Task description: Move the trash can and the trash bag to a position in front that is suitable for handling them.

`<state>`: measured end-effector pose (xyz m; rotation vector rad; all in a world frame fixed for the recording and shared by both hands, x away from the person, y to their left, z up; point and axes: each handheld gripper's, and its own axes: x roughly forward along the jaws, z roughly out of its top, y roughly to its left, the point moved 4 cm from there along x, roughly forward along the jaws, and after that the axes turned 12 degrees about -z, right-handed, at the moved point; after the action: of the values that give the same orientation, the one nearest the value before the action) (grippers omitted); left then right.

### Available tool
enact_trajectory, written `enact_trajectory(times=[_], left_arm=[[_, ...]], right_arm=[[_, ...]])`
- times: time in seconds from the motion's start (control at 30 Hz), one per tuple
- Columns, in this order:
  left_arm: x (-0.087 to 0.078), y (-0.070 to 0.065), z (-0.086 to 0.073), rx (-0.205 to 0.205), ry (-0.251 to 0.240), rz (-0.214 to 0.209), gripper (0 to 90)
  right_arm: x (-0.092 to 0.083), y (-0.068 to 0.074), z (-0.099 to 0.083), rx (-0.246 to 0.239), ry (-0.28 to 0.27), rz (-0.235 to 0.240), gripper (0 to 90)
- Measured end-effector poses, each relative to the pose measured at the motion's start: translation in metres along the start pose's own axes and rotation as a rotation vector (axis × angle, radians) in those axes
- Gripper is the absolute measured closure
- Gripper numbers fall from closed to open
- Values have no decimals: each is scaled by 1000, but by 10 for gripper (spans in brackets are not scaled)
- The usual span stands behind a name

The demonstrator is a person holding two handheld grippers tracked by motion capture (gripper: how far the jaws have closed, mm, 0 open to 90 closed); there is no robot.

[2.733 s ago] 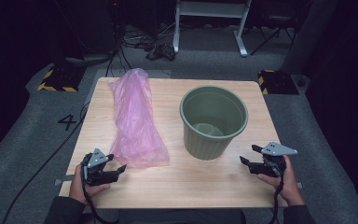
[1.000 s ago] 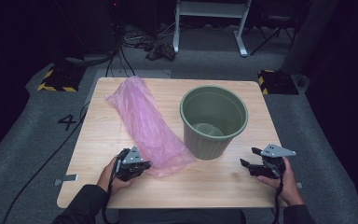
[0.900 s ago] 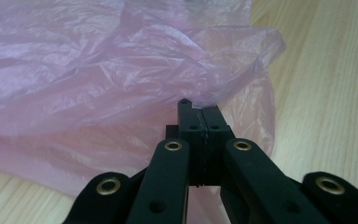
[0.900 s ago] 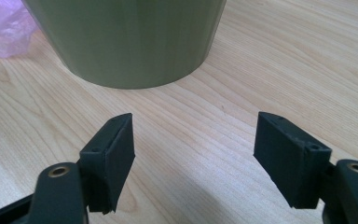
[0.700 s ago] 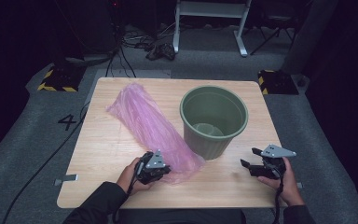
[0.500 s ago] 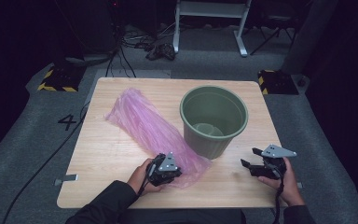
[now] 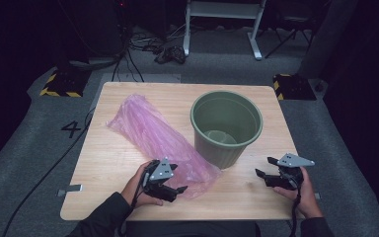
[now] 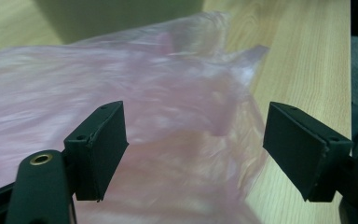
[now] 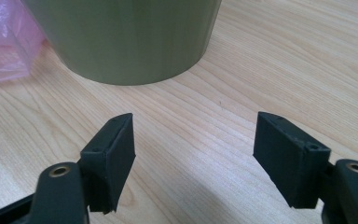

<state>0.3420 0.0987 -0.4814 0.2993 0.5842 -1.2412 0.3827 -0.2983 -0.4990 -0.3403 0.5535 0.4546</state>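
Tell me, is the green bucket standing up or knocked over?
Standing up. The green bucket rests on its base on the wooden table, its open mouth facing up beside the pink plastic bag.

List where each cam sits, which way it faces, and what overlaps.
High view: above the person's table edge, looking forward and down; both forearms, left gripper, right gripper.
Left gripper view: rides the left gripper, looks along open jaws, just opened, at the pink bag.
Right gripper view: rides the right gripper, open jaws facing the green bucket.
Shared: bag, bucket and wooden table appear in all three.
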Motion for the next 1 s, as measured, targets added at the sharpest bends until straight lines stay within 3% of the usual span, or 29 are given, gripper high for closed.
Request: enact_trajectory(times=[0.13, 0.17, 0.2, 0.27, 0.5, 0.53, 0.6, 0.67, 0.7, 1.0], left_arm=[[-17, 6, -5, -15, -17, 39, 216], [-27, 12, -10, -31, -24, 76, 219], [-27, 12, -10, -31, -24, 76, 222], [-40, 22, -19, -65, -32, 116, 227], [-42, 45, -29, -95, -18, 164, 288], [-42, 45, -29, -95, -18, 164, 298], [-36, 55, -30, -122, -19, 122, 306], [-32, 57, -31, -129, -8, 119, 346], [-25, 59, -31, -136, 8, 87, 352], [5, 53, -29, -110, 85, 30, 354]], right_arm=[[1, 0, -1, 2, 3, 0, 291], [1, 0, -1, 3, 4, 2, 291], [1, 0, -1, 3, 4, 2, 291], [1, 0, -1, 7, 4, 3, 291], [1, 2, 3, 15, -12, 17, 291], [1, 2, 4, 17, -14, 19, 291], [1, 4, 8, 15, -25, 25, 291], [1, 5, 10, 13, -32, 29, 289], [2, 5, 15, 18, -44, 36, 285], [9, 13, 41, -5, -90, 80, 258]])
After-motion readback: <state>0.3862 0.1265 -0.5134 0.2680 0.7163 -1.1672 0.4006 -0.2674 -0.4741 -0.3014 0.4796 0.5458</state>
